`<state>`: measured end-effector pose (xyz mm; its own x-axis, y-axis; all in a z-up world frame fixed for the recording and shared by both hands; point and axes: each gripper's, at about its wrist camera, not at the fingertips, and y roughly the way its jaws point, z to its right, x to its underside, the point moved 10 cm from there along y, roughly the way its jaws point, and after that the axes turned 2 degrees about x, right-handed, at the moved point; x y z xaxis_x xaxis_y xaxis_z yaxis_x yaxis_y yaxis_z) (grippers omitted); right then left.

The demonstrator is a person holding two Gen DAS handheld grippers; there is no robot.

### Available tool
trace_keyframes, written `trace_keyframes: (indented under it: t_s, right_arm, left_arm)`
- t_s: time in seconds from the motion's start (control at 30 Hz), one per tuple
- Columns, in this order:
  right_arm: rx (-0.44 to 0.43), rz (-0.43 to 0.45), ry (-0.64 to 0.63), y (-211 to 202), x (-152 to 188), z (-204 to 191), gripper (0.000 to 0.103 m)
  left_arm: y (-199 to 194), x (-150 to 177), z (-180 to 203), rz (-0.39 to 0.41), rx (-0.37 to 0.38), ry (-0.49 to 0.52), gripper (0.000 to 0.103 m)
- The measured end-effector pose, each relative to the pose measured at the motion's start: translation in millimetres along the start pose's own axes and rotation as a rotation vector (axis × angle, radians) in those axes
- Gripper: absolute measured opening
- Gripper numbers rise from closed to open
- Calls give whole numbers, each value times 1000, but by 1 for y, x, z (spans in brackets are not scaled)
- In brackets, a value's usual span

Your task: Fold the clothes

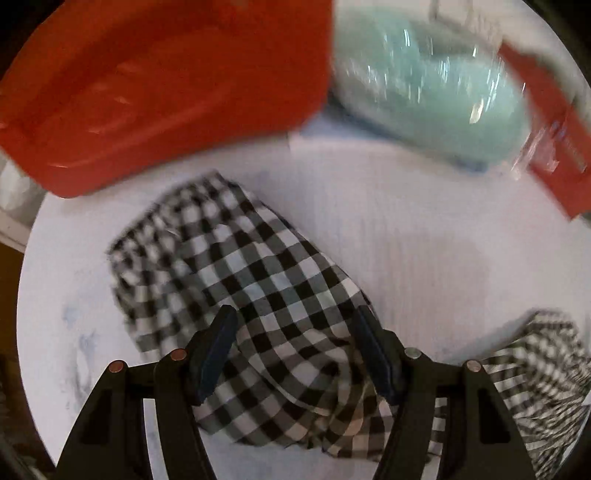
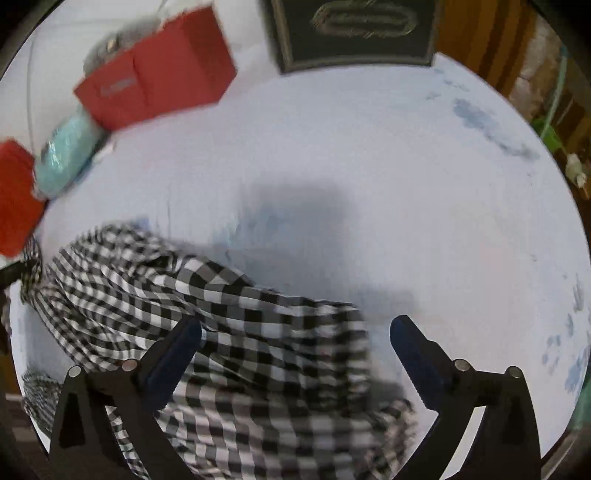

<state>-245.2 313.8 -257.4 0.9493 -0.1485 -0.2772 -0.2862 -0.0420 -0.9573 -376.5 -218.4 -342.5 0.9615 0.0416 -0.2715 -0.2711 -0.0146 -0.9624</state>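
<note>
White table (image 1: pixel 388 229), checkered garment (image 1: pixel 236 266) between left claw (image 1: pixel 295 332) fingers.

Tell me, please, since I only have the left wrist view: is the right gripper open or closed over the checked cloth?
Observer: Open. The right gripper has its jaws spread wide above the checked cloth, with nothing pinched.
Operator: Thank you. Is there anything beyond the red box on that side?
Observer: Yes, a dark mat with a gold emblem lies at the table's far edge.
Operator: And is the table surface clean there?
Observer: No, bluish smudges mark the white top towards its right rim.
</note>
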Motion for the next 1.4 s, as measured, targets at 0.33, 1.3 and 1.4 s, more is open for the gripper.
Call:
trace_keyframes:
  t_s: [0.33, 1.3, 1.4]
  right_arm:
    - [-4, 58, -16, 3, -3, -12, 20]
    - [-74, 87, 134, -26, 46, 44, 89]
    - [-73, 95, 137, -34, 50, 50, 92]
  left_arm:
    - [-144, -33, 5, 415, 55, 69, 2]
    - [-68, 15, -4, 201, 98, 17, 65]
    - [-53, 22, -4, 177, 69, 57, 65]
